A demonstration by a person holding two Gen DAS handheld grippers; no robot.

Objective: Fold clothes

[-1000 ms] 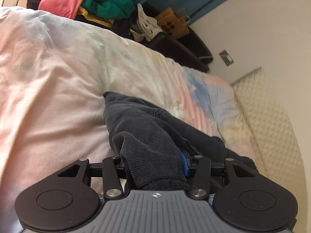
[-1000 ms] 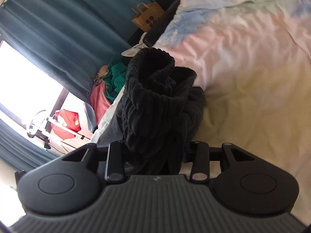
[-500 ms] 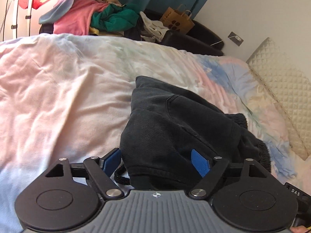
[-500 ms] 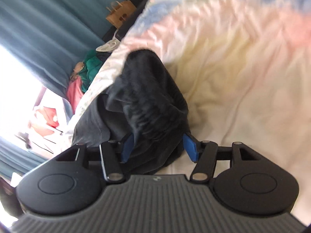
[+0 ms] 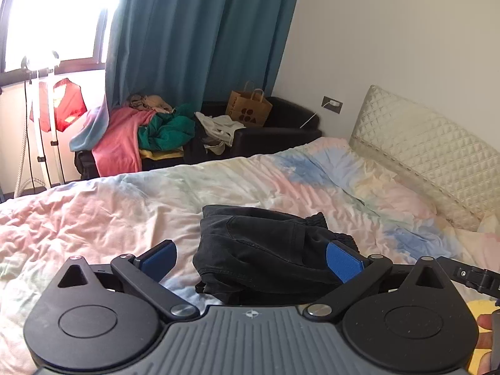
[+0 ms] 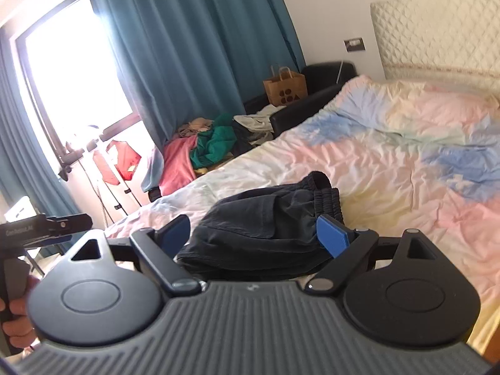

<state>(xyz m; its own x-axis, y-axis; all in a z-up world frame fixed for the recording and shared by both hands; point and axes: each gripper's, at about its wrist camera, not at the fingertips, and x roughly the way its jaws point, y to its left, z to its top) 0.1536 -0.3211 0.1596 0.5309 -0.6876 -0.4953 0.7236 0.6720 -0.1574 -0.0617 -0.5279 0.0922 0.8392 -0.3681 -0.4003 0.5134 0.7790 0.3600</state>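
Now the dark shorts lie in a folded bundle on the bed, about midway across the pastel quilt and well short of the headboard. Both claws have just been opening, and nothing is pinched between them. The left claw stands spread as wide as it goes, its blue pads either side of the bundle but clear of the cloth. The right claw is wide apart too and empty, with the shorts lying beyond it on the quilt. I take it the bundle was set there because the quilt gives a flat, roomy place to fold, and the claws gape so the cloth drops free.

Beyond the bed, a heap of clothes waits on a black sofa under the teal curtain, likely next in line. A paper bag there bears dark dots. The left tool's arm, seen from the right wrist, reads "Gen Robot.AI".
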